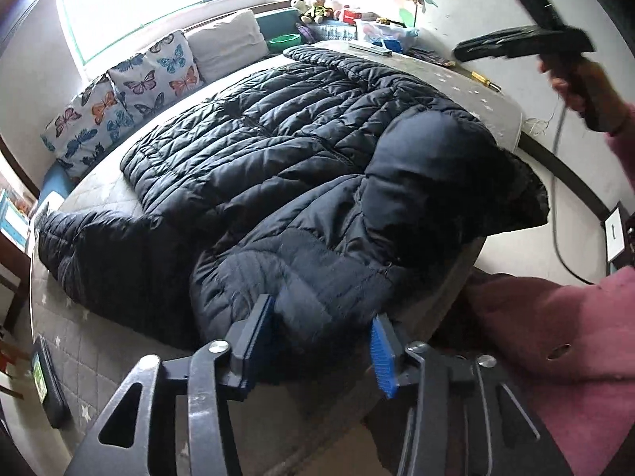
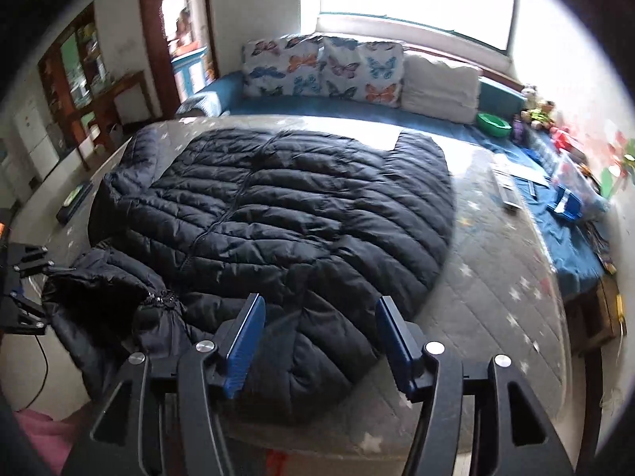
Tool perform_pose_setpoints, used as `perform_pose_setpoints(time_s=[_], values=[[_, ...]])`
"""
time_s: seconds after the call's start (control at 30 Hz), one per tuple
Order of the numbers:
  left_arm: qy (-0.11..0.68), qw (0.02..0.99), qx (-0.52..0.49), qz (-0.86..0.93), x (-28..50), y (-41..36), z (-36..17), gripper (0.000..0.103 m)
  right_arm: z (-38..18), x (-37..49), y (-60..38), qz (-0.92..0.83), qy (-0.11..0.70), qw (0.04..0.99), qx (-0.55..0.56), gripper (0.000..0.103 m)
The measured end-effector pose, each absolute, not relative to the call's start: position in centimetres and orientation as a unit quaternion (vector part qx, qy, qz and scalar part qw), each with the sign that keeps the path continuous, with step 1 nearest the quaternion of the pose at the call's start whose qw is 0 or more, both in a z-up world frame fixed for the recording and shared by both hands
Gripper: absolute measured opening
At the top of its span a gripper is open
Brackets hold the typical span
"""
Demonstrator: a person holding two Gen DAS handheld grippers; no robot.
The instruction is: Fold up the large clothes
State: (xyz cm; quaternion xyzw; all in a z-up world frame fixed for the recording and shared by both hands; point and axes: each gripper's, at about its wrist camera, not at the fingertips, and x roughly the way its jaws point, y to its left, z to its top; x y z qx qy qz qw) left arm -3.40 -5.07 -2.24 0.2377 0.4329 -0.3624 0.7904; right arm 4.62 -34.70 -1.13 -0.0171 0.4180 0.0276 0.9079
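A large dark navy puffer jacket (image 1: 301, 158) lies spread on the grey star-patterned bed (image 1: 99, 349); it also shows in the right wrist view (image 2: 301, 206). Its hood (image 1: 444, 170) hangs at the near bed edge. My left gripper (image 1: 321, 341) is open, its blue pads on either side of the jacket's near shoulder part. My right gripper (image 2: 319, 341) is open and empty, just above the jacket's near edge. In the left wrist view the right gripper (image 1: 512, 35) is held high in the air at the upper right.
Butterfly pillows (image 2: 321, 67) and a white cushion (image 2: 440, 87) line the far side under the window. Toys, a green bowl (image 2: 494, 123) and boxes (image 2: 567, 198) sit at the right. A dark device (image 1: 49, 380) lies on the bed's left corner. A cable (image 1: 559, 182) hangs by the bed.
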Motion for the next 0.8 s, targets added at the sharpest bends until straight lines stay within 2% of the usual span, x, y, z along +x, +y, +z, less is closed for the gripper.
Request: perform_pose_setpoints(time_s=[0.47,0.63,0.8], values=[[0.423,0.830,0.166,-0.323,0.4,-0.5,4.2,0.061,-8.4,12.6,-31.6,0.074,0.496,0.863,-0.059,0.063],[0.444,0.827,0.146,-0.313,5.1,-3.2,2.6,0.061,-10.9,12.6,-34.2,0.064,0.532,0.844,-0.022,0.063],[0.470,0.818,0.122,-0.309,11.3,-5.2,0.0,0.060,-10.5,11.3,-35.7,0.066,0.542,0.838,0.012,0.063]])
